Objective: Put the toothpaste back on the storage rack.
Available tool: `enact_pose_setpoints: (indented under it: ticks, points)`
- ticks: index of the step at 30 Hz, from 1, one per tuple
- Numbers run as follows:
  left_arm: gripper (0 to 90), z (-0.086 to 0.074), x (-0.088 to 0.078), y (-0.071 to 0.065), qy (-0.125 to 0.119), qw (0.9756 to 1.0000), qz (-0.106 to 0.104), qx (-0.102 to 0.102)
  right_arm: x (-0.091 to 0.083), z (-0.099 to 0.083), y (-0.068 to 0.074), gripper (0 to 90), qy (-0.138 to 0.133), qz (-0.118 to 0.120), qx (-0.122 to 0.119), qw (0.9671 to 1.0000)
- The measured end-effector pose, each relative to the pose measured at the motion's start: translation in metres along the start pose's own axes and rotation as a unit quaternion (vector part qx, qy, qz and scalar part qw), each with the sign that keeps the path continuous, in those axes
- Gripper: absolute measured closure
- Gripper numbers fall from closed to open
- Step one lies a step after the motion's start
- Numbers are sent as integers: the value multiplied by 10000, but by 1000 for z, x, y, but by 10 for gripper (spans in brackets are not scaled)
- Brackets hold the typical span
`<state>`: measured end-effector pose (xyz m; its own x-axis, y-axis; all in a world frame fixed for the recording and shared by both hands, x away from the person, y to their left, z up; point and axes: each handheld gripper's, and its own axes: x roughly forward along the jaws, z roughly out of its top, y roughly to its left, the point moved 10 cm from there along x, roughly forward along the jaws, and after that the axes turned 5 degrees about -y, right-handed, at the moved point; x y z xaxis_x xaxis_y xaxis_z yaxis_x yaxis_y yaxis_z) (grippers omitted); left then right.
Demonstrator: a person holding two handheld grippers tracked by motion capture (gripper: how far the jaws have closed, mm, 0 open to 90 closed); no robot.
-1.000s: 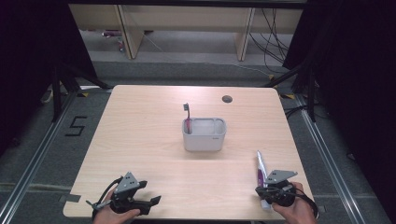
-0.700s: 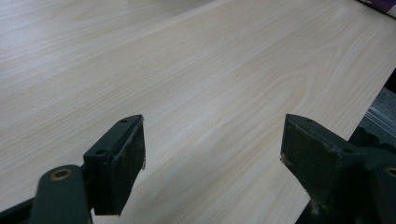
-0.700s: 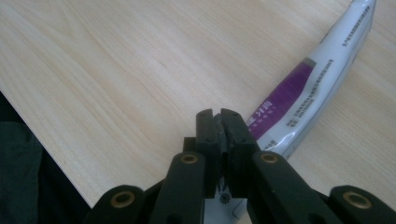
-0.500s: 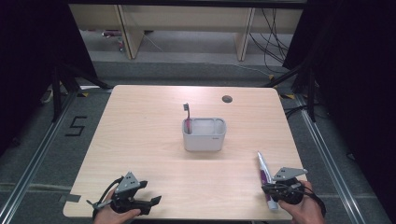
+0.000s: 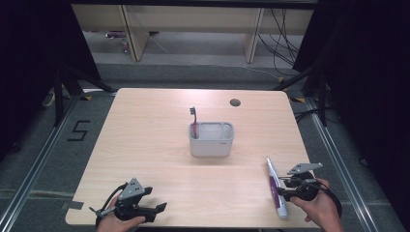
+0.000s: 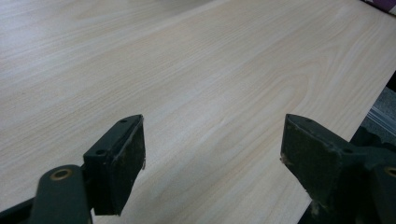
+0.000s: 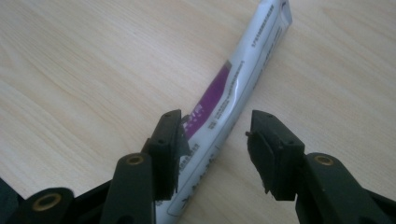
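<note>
At the lower left of the high view, the left tongs [image 5: 157, 209] rest low over the bench [image 5: 145, 145], held by a hand at the bottom edge. In the left gripper view its jaws stand wide apart with bare wood grain between them and nothing held.

Near the middle of the high view a pale grey holder [image 5: 212, 139] stands upright on the bench, split into compartments, with a dark-headed toothbrush [image 5: 194, 121] standing in its left compartment. Up and to the right of it, near the far edge of the bench, sits a small dark round hole [image 5: 235, 102].

At the lower right of the high view a white and purple toothpaste tube [image 5: 275, 186] lies flat on the bench, its length running toward the near edge. The right tongs [image 5: 279, 188] sit just beside it, held by a hand. In the right gripper view the jaws have just been opening and now stand partly apart; the toothpaste tube [image 7: 233, 88] lies between them, close against the left jaw and clear of the right one, not clamped.
</note>
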<state>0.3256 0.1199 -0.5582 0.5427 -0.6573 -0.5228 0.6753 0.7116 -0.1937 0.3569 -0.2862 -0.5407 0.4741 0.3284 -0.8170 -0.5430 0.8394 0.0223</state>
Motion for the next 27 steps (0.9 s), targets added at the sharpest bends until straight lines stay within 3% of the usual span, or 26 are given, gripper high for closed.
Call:
enact_pose_setpoints:
  ticks: [3, 5, 6, 7, 8, 10, 12, 14, 16, 18, 20, 21, 22, 23, 24, 25, 26, 27]
  points:
    - [215, 0, 0, 0, 1, 10000, -6, -1, 6, -1, -4, 523, 112, 69, -37, 9999]
    - [215, 0, 0, 0, -7, 10000, 18, -1, 9, 0, 0, 510, 163, 111, 174, 9997]
    - [215, -1, -1, 1, 46, 10000, 18, 59, 11, 1, -3, 503, 144, 103, 70, 9998]
    - [215, -1, -1, 1, 44, 10000, 20, 59, 12, 1, 0, 493, 230, 111, 181, 9995]
    - [215, -1, -1, 2, 42, 10000, 21, 63, 13, 1, -2, 492, 272, 115, 57, 9995]
    - [215, -1, -2, 2, 63, 9999, 24, 88, 17, 3, -1, 487, 326, 116, 92, 9994]
    - [215, 0, -1, 1, 7, 10000, 30, 25, 20, 3, 0, 482, 441, 139, 175, 9988]
    - [215, 0, -1, 1, -6, 10000, 29, 10, 23, 4, -3, 481, 495, 98, 93, 9987]
    - [215, 0, -1, 1, -8, 10000, 30, 7, 24, 3, 0, 481, 623, 59, 306, 9976]
    - [215, -1, -2, 2, 71, 9999, -2, 90, 26, 5, -4, 481, 601, 41, 142, 9981]
    - [215, -1, -2, 2, 53, 9999, 24, 91, 28, 6, -4, 482, 626, 45, 165, 9979]
    - [215, -1, -2, 2, 59, 9999, 21, 90, 29, 6, -1, 483, 690, 65, 315, 9971]
    - [215, -1, -2, 2, 59, 9999, 18, 91, 31, 7, -5, 482, 680, 39, 150, 9976]
    - [215, -1, -2, 2, 66, 9999, -2, 88, 32, 7, -5, 482, 713, 35, 155, 9973]
    - [215, -1, -2, 2, 61, 10000, 5, 70, 33, 7, -2, 485, 779, 51, 310, 9965]
    - [215, 0, -1, 1, -4, 10000, 8, -10, 34, 7, -4, 489, 797, 36, 211, 9966]
    - [215, 0, -1, 1, -3, 10000, 12, -7, 34, 7, -1, 496, 833, 55, 306, 9960]
    - [215, 0, -1, 1, -6, 10000, 13, -5, 36, 8, -5, 510, 845, 35, 102, 9964]
